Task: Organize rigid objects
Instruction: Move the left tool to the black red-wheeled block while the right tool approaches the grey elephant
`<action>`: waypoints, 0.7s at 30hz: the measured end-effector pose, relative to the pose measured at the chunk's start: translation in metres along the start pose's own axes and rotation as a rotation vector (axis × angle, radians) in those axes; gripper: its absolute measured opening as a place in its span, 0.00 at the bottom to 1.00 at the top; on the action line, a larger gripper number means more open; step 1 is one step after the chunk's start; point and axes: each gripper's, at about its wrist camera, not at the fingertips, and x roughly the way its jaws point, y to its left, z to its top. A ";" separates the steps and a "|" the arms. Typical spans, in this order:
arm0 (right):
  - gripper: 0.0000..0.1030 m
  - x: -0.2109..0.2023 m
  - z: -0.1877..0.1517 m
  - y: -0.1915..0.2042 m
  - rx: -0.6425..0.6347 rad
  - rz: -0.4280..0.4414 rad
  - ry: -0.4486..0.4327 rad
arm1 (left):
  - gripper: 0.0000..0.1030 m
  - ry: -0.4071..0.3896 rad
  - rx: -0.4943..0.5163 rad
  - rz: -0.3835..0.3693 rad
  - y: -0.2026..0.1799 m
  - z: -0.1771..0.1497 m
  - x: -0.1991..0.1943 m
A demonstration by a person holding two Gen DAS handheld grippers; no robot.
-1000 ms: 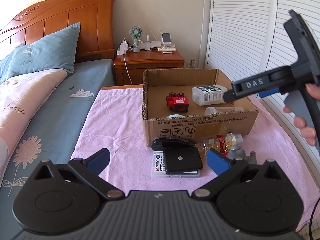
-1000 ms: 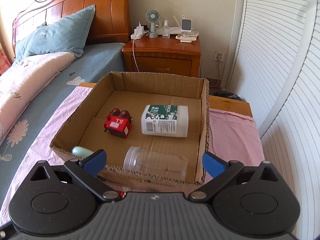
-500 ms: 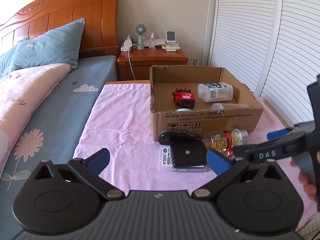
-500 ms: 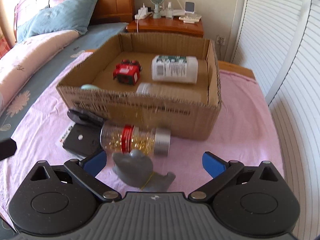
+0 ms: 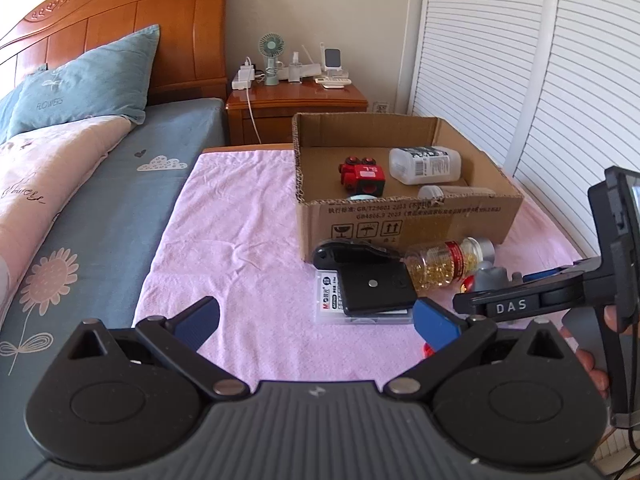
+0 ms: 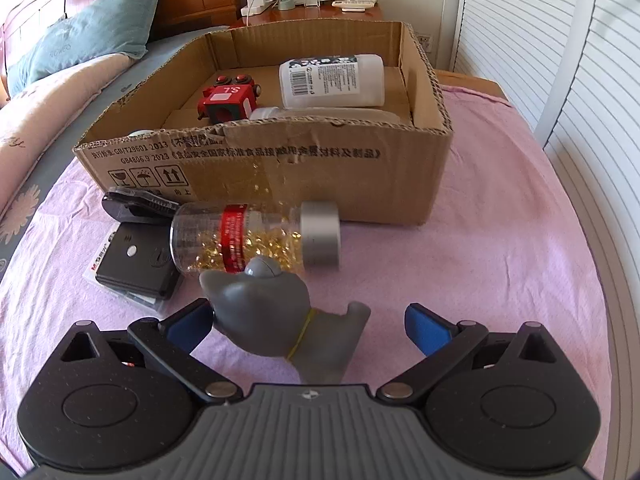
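A cardboard box [image 6: 280, 168] [image 5: 404, 220] on the pink cloth holds a red toy block [image 6: 228, 100], a white bottle [image 6: 332, 80] and a clear container [image 5: 452, 192]. In front of it lie a clear capsule bottle [image 6: 256, 240] [image 5: 448, 264], a black case [image 6: 132, 264] [image 5: 372, 288] on a packet, and a black clip [image 6: 136, 204]. A grey toy figure [image 6: 276, 320] sits between the fingers of my open right gripper [image 6: 308, 324], untouched as far as I can tell. My left gripper [image 5: 316, 320] is open and empty, short of the black case.
A bed [image 5: 80, 184] with a blue pillow lies on the left. A wooden nightstand [image 5: 296, 108] with a fan and chargers stands behind the box. Louvred doors [image 5: 520, 80] run along the right. The pink cloth [image 5: 240, 232] is bare left of the box.
My right gripper has left the box, dropped to the cloth in front of it, and now has the grey toy between its open fingers. The left gripper has pulled back slightly.
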 end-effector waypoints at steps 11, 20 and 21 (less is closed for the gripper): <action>1.00 -0.012 -0.032 -0.014 -0.056 -0.069 0.010 | 0.99 0.059 0.120 -0.073 -0.022 -0.011 0.006; 1.00 -0.018 -0.045 -0.027 -0.103 -0.039 -0.031 | 0.99 0.152 0.211 -0.188 -0.061 -0.028 0.031; 1.00 -0.018 -0.046 -0.027 -0.106 -0.037 -0.035 | 0.99 0.163 0.227 -0.196 -0.065 -0.031 0.035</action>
